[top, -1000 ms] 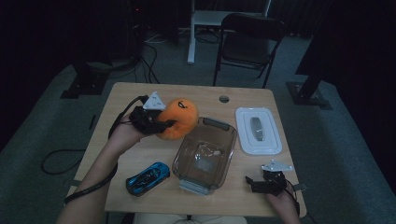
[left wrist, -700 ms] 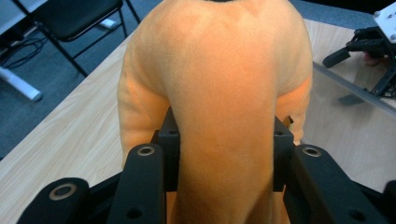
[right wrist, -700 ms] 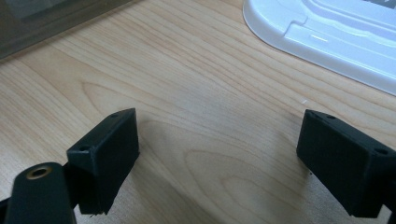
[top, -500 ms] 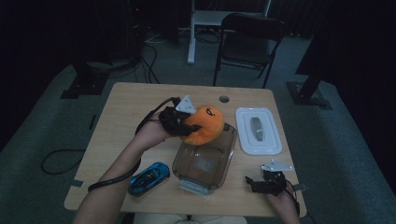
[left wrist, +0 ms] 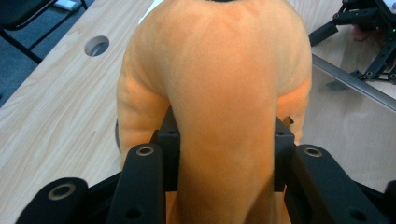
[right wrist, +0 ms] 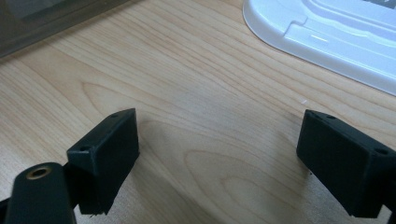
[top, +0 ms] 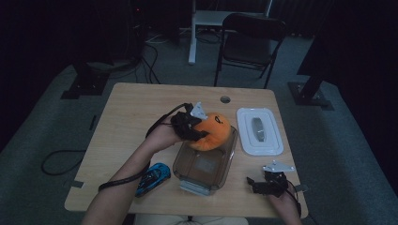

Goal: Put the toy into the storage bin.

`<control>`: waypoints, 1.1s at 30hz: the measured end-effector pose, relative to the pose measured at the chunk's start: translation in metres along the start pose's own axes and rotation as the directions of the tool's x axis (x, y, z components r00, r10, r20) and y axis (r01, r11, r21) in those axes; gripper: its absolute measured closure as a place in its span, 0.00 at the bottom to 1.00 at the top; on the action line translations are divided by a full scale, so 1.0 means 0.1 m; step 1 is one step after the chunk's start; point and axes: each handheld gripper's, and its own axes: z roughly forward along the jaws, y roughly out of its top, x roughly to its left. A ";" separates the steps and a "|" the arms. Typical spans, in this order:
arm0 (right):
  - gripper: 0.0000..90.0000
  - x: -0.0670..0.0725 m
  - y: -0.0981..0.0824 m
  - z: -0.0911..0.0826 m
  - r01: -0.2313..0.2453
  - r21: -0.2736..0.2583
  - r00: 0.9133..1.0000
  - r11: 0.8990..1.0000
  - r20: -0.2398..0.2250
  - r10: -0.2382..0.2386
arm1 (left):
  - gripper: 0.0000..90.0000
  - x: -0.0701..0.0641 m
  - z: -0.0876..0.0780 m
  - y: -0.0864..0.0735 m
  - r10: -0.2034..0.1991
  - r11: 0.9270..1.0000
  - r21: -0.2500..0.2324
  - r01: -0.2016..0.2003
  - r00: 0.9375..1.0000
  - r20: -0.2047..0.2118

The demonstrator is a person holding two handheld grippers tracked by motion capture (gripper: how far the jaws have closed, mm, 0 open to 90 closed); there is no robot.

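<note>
An orange plush toy [top: 215, 131] hangs over the far end of a clear plastic container [top: 205, 165], just above its rim. My left gripper [top: 195, 132] is shut on the plush from the left. In the left gripper view both black jaws press into the toy's soft body [left wrist: 219, 70], with the container wall [left wrist: 355, 107] to the right. My right gripper [top: 254, 184] rests near the table's front right corner. Its jaws stand wide open [right wrist: 219, 149] over bare wood with nothing between them.
A white lid [top: 259, 131] lies flat to the right of the container, and its edge [right wrist: 336, 32] lies ahead of the right jaws. A blue toy car [top: 152, 178] sits at the front left. The tabletop has a cable hole [top: 225, 99] near its far edge; a chair stands beyond.
My left gripper has carried the orange plush rightward and a little down, from left of the container to over its far end. The right gripper has stayed put.
</note>
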 end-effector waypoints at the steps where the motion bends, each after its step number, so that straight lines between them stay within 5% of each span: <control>1: 0.14 0.00 0.00 0.00 0.000 0.000 1.000 1.000 0.000 0.000 | 0.69 -0.02 0.01 0.00 0.012 1.000 0.008 -0.012 1.000 -0.004; 12: 0.14 0.00 0.00 0.00 -0.002 0.000 1.000 1.000 -0.001 0.002 | 0.68 -0.08 0.24 -0.07 0.008 0.998 0.056 -0.012 0.998 0.057; 33: 0.14 0.00 0.00 0.00 -0.003 0.001 1.000 1.000 -0.001 0.003 | 0.65 -0.06 0.56 -0.08 -0.021 0.989 0.148 0.007 0.995 0.095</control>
